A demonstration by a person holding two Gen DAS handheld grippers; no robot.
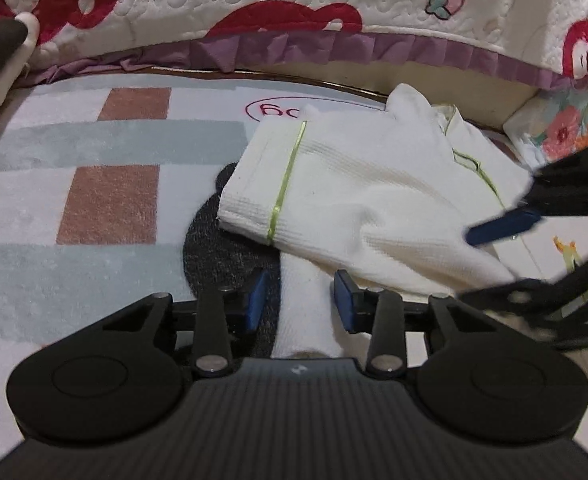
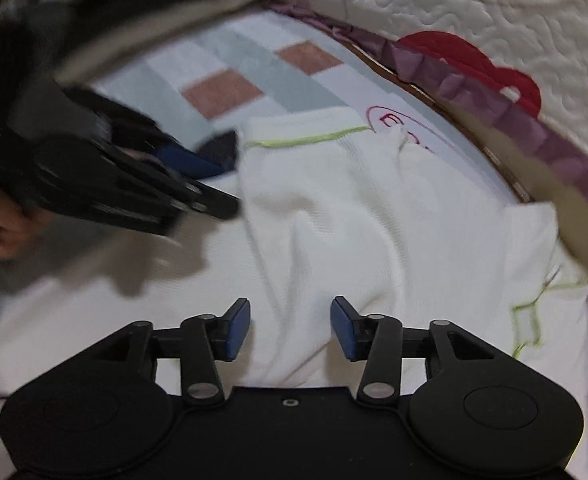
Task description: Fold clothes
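Left claw and right claw gape over white garment on rug.

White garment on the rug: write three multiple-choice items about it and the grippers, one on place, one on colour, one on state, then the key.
1. The garment lies on: A a checked rug, B a wooden chair, C a shelf.
2. Its trim is: A red, B light green, C black.
3. The left gripper and right gripper are: A both shut on cloth, B one open and one shut, C both open.

A: rug squares show beside the garment. B: a green stripe crosses the cuff. C: each pair of blue pads stands apart, holding nothing.
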